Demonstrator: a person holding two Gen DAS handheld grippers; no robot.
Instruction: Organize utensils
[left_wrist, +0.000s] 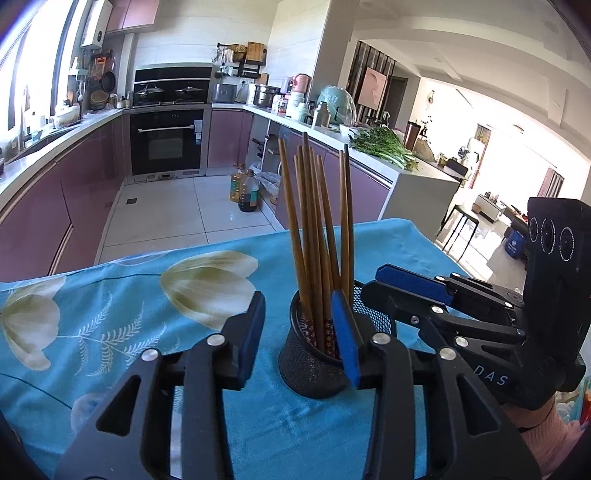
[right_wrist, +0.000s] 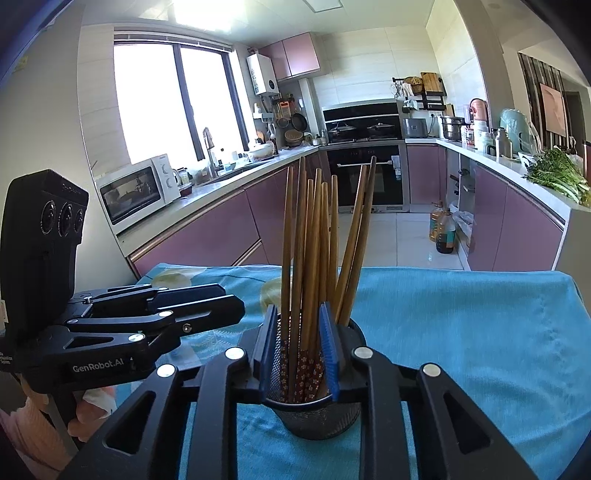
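Observation:
A black mesh holder (left_wrist: 310, 369) stands on the blue flowered cloth (left_wrist: 110, 325) with several wooden chopsticks (left_wrist: 314, 229) upright in it. My left gripper (left_wrist: 299, 332) is open and empty; its right pad is by the holder's rim. In the right wrist view the holder (right_wrist: 317, 417) sits close in front, and my right gripper (right_wrist: 299, 350) has both blue pads reaching over the rim on either side of the chopsticks (right_wrist: 314, 240). The jaws stand apart and do not clamp them. The right gripper also shows in the left wrist view (left_wrist: 413, 284).
The cloth-covered table ends at its far edge (right_wrist: 406, 271), with kitchen floor beyond. Oil bottles (left_wrist: 245, 188) stand on the floor. Purple cabinets and counters ring the room. Greens (left_wrist: 384, 147) lie on the right counter. The left gripper shows in the right wrist view (right_wrist: 207, 306).

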